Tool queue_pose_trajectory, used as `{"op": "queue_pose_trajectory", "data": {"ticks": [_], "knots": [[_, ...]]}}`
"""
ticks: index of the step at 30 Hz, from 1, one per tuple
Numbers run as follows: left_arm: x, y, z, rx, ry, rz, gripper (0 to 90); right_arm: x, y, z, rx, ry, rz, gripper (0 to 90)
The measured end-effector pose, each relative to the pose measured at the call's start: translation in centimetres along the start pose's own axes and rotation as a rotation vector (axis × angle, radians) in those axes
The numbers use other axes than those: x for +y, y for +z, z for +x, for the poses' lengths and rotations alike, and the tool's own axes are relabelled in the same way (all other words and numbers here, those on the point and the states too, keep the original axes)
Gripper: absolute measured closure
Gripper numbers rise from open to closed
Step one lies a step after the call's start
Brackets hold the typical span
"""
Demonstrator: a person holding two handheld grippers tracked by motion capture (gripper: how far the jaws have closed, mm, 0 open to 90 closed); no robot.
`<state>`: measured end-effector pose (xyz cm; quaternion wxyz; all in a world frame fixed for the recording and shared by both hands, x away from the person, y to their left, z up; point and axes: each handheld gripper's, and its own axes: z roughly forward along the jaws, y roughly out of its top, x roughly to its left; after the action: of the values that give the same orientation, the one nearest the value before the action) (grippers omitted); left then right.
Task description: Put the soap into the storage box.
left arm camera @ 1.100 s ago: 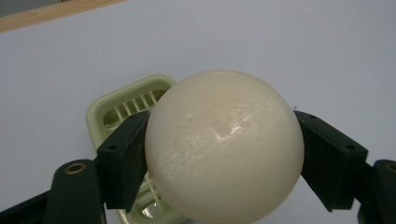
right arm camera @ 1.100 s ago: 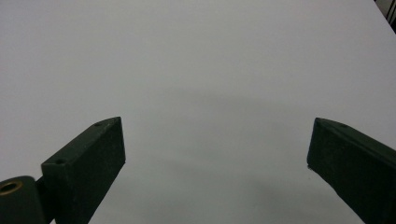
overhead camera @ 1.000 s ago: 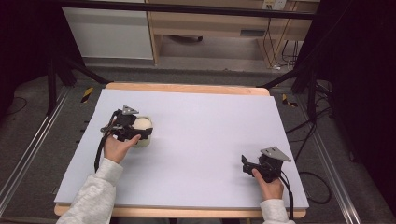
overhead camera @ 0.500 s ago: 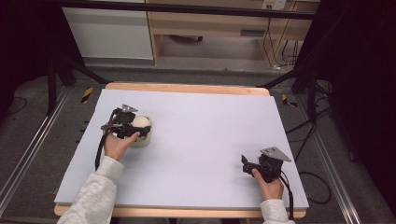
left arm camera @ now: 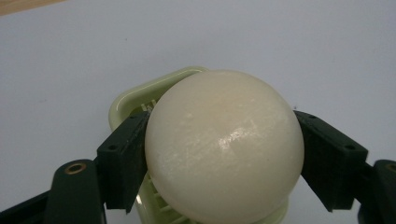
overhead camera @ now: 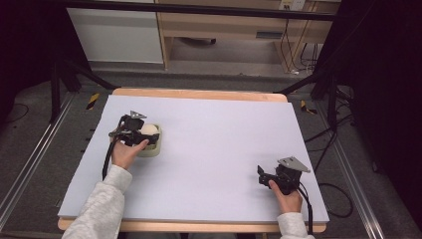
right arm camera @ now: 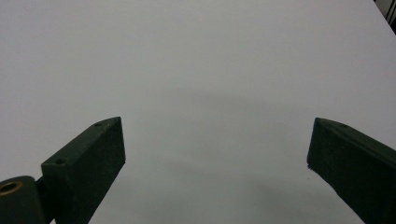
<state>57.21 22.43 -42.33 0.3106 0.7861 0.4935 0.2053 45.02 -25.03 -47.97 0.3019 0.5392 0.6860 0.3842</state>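
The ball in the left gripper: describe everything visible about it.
The ball is a smooth, cream-white sphere with a slight gloss and faint scuffs, and looks hard. The left gripper has its two black jaws pressed against the ball's opposite sides. It sits over a pale green holder with a rounded rim and slotted base; whether it rests in the holder or is lifted just clear cannot be told. In the high view it lies at the white table's left side.

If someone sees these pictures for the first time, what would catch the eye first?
Probably the cream ball, gripped between the left gripper's jaws over a pale green holder at the table's left side. The right gripper rests open at the near right, holding nothing.
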Motion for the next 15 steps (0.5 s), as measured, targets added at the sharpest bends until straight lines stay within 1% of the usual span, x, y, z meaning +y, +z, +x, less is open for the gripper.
{"op": "queue_pose_trajectory", "data": {"ticks": [15], "knots": [[-0.19, 0.74, 0.24, 0.014, 0.0, 0.025, 23.7, 0.02, -0.03, -0.04, -0.002, 0.002, 0.0, 4.7]]}}
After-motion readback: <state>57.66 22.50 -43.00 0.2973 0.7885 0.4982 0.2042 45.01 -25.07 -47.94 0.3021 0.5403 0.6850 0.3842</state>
